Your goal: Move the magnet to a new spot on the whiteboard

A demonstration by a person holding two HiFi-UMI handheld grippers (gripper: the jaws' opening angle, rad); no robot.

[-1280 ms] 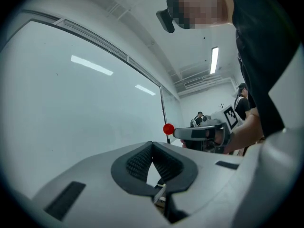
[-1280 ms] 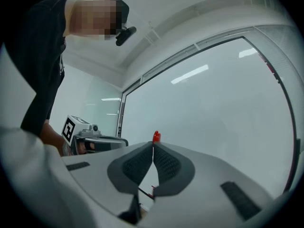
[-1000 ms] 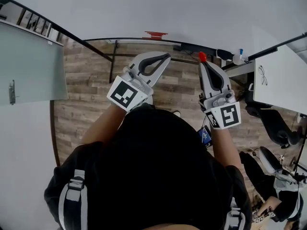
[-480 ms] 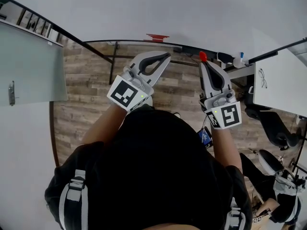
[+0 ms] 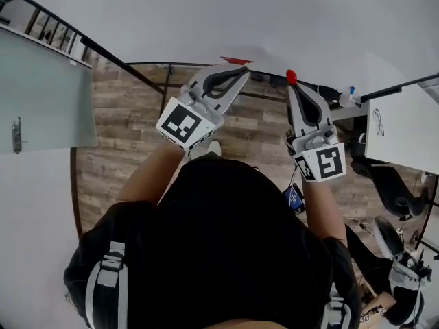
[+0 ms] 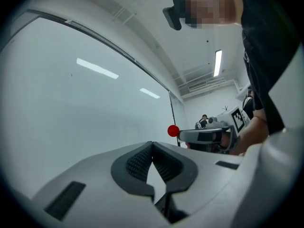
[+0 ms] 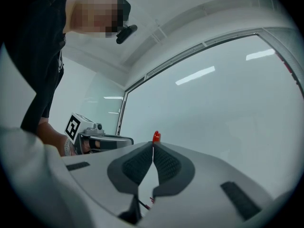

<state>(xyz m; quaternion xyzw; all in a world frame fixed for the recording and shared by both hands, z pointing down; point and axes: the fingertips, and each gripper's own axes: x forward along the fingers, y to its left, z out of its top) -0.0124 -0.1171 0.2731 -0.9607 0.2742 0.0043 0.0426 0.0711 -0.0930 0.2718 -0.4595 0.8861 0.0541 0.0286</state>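
The magnet (image 5: 291, 78), a small red knob, sits pinched at the very tips of the right gripper (image 5: 293, 89), close in front of the whiteboard (image 5: 240, 12) near its lower edge; no view settles whether it touches the board. It looks like a light, hard, smooth plastic piece, so weight should be no trouble, but the glossy rounded sides could slip out of a shallow pinch, and the board's pull will likely snatch it once it comes close. The sound hold is across its sides, as now, leaving the face toward the board free. In the right gripper view it shows slightly taller than wide and juts beyond the pads; its long axis appears to run along the jaws, toward the whiteboard. The left gripper (image 5: 241, 72) hangs beside it, also facing the whiteboard, its jaws pressed together with nothing between them.
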